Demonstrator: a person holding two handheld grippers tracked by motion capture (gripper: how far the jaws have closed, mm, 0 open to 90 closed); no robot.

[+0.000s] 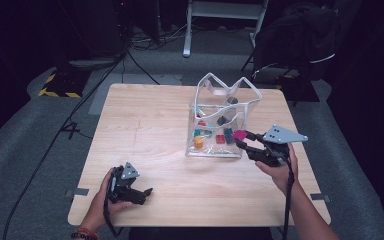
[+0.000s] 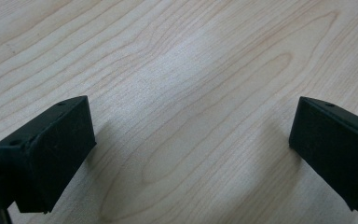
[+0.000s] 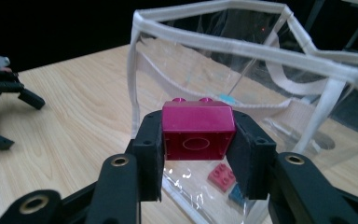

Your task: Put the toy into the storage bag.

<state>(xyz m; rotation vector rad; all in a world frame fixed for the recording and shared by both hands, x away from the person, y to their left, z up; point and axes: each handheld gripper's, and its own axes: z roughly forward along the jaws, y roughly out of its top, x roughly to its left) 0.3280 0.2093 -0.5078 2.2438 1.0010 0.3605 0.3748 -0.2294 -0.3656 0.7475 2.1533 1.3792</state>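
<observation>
Squarely clamped in right gripper (image 3: 198,154), glossy magenta two-stud brick (image 3: 197,130), beside clear bag (image 3: 242,44), left gripper (image 2: 193,149) spread empty.

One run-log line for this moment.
right gripper: shut on magenta brick | beside clear bag | left gripper: open, over table

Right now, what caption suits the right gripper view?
Right gripper clamps a magenta brick beside the clear bag.

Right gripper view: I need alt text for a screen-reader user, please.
The right tongs clamp a magenta plastic building brick beside a clear plastic bag with white trim, which holds a red brick. It stands on a light wooden table, with the left tongs far left.
</observation>
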